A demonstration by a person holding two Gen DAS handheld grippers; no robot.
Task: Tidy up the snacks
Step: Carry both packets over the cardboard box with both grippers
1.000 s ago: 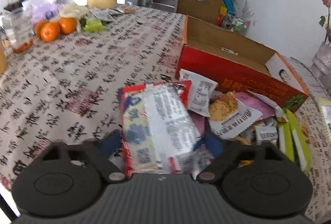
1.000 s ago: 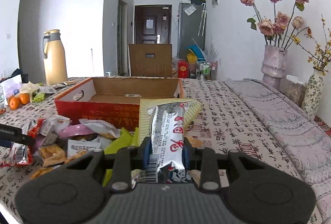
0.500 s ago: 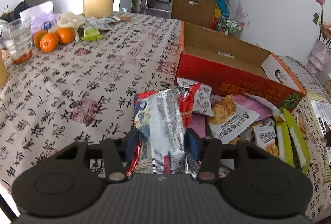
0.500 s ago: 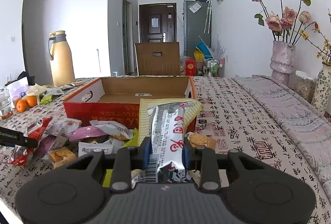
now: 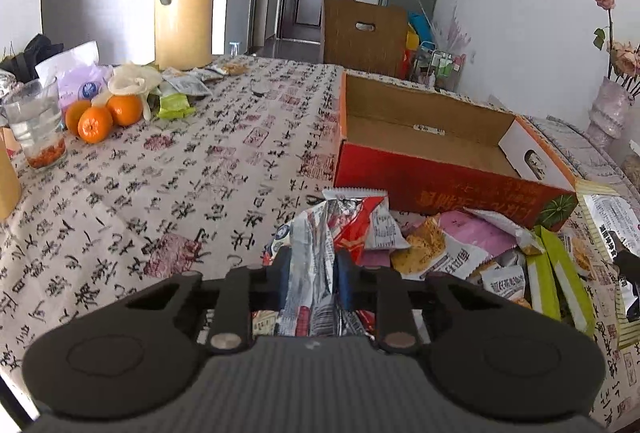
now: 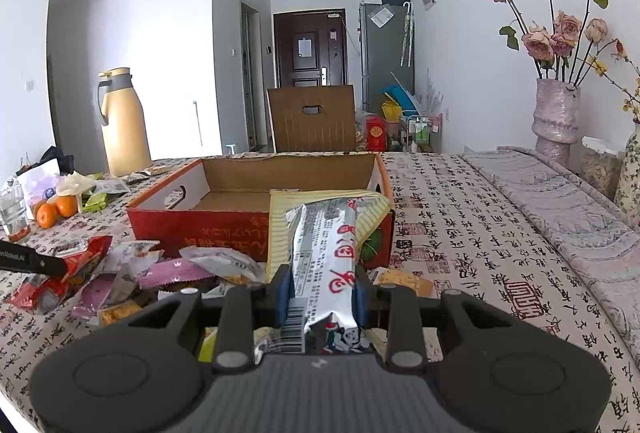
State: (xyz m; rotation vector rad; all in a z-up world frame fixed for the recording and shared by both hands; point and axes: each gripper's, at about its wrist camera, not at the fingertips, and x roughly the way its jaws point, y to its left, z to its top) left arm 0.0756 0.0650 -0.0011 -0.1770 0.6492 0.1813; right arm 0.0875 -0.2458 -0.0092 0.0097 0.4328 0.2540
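Observation:
In the left wrist view my left gripper [image 5: 313,265] is closing its jaws on a crumpled silver and red snack packet [image 5: 320,229], and the pads press its sides. The packet is lifted at the left end of a pile of loose snack packets [image 5: 452,253]. Behind the pile stands an open red cardboard box [image 5: 440,189], with nothing inside that I can see. In the right wrist view my right gripper [image 6: 322,283] is shut on a long white packet with red characters [image 6: 328,233], held over a yellow striped packet in front of the red box [image 6: 200,229].
A tan thermos jug [image 5: 184,5], three oranges [image 5: 104,115], a glass [image 5: 38,129] and small packets stand at the table's far left. A brown carton [image 5: 364,33] stands behind the table. A vase of dried roses [image 6: 556,117] and a grey folded cloth [image 6: 560,201] are at the right.
The left jaws have closed in on the silver and red packet, squeezing it narrow, and the left view has tilted up slightly. The right gripper still holds its white packet.

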